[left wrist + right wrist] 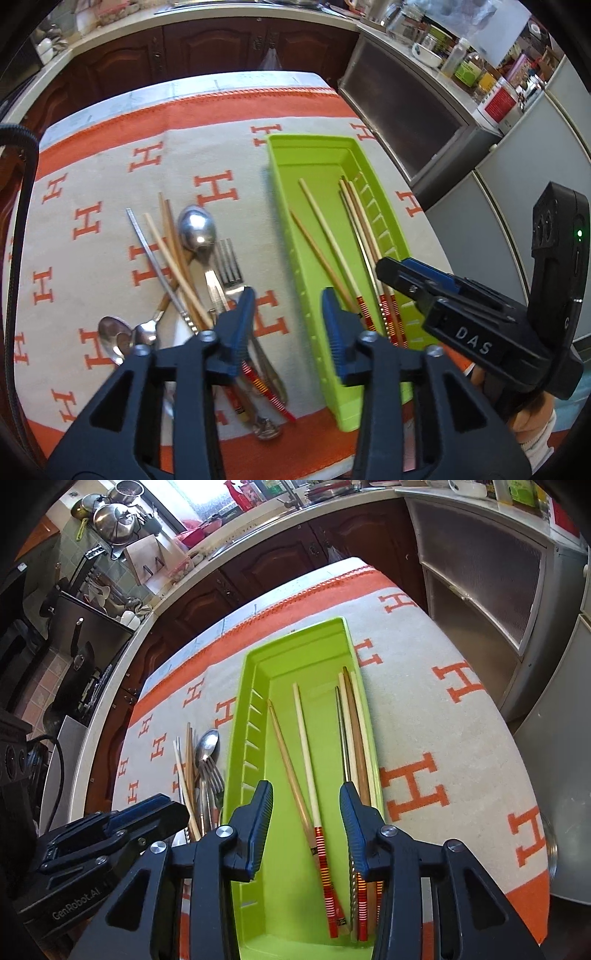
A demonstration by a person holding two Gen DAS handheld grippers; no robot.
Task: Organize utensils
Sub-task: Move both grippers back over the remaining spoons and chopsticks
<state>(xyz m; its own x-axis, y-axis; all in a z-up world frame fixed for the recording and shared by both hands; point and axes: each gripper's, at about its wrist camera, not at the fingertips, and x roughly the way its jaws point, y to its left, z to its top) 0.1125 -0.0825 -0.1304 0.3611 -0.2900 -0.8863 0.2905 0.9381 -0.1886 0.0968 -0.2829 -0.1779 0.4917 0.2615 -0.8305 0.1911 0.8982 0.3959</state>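
Kitchen table w/ orange-and-grey H-pattern cloth [110,177]. Left gripper [288,317] and right gripper [306,805] hovering, fingers spread, empty. Risk: tangled pile of metal spoons, fork and wooden chopsticks [195,266] left of long lime-green plastic tray [306,646] — grabbing one probably dragging neighbours.

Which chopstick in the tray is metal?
The thin grey one in the green tray, lying among the right-hand bunch; the others are wood or cream.

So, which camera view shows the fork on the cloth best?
The left wrist view: the fork lies in the loose pile, its tines plain beside the big spoon. In the right wrist view the fork is small, near the green tray, its handle hidden among other utensils.
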